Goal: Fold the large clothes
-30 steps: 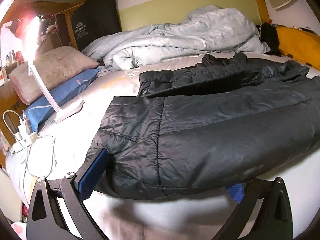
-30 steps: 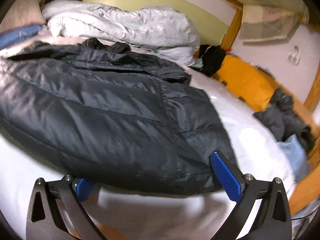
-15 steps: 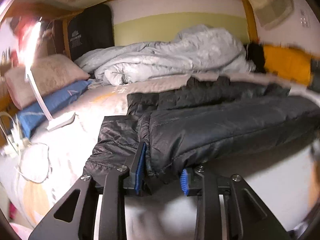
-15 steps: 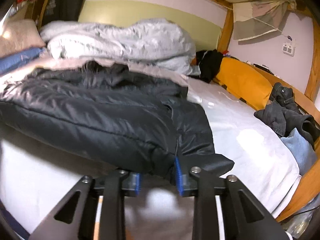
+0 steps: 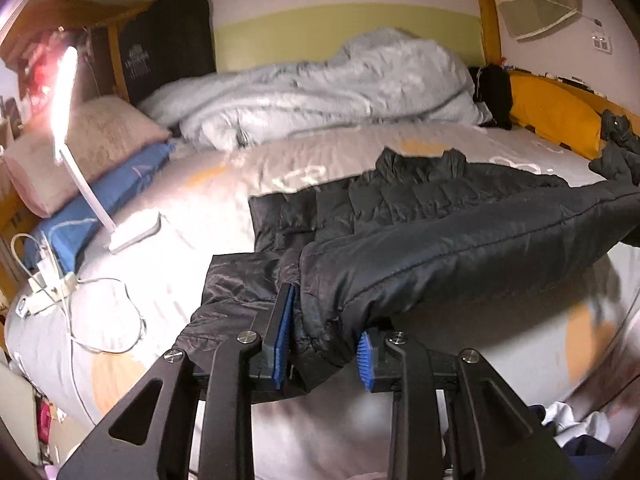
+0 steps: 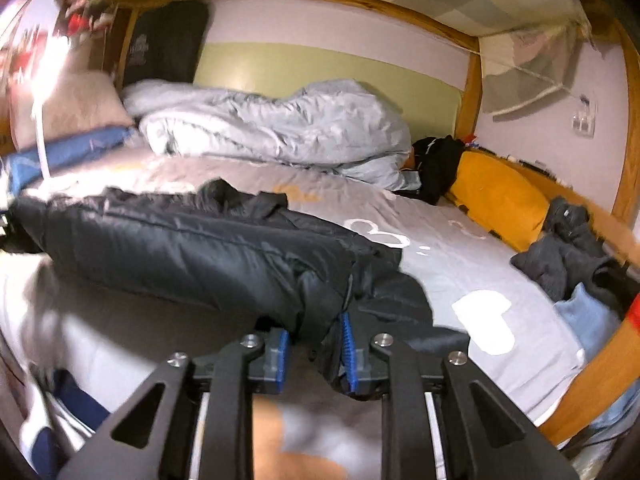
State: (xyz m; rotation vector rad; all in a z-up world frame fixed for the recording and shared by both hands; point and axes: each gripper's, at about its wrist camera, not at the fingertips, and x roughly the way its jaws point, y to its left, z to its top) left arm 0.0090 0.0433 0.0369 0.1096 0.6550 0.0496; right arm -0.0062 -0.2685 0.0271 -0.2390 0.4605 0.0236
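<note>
- My left claw (image 5: pixel 324 344) is clamped narrow on the near hem of the black puffer jacket (image 5: pixel 460 240), a thick fold of the padded cloth bunched between its blue pads (image 5: pixel 282 340).
- My right claw (image 6: pixel 314 354) is likewise closed down on the other end of that same hem, cloth pinched between its pads (image 6: pixel 348 344).
- The jacket (image 6: pixel 192 248) lies across the bed (image 5: pixel 180 208), on the grey sheet; its near edge is raised off the sheet where I hold it, sagging between my two claws, while the far part with the collar rests flat on the mattress.
- Beyond the jacket, a pale blue-grey duvet (image 5: pixel 328 92) is heaped against the green-and-white wall.
- At the left side of the bed lie a pink pillow (image 5: pixel 84 148) on a blue one (image 5: pixel 96 204), and just beside them a white desk lamp (image 5: pixel 80 160) stands lit on the sheet, with a white power strip and cords (image 5: pixel 52 284) near the edge.
- Along the right side runs a yellow cushion (image 6: pixel 496 204), with a crumpled pile of dark clothes (image 6: pixel 568 248) near it, well apart from the jacket.
</note>
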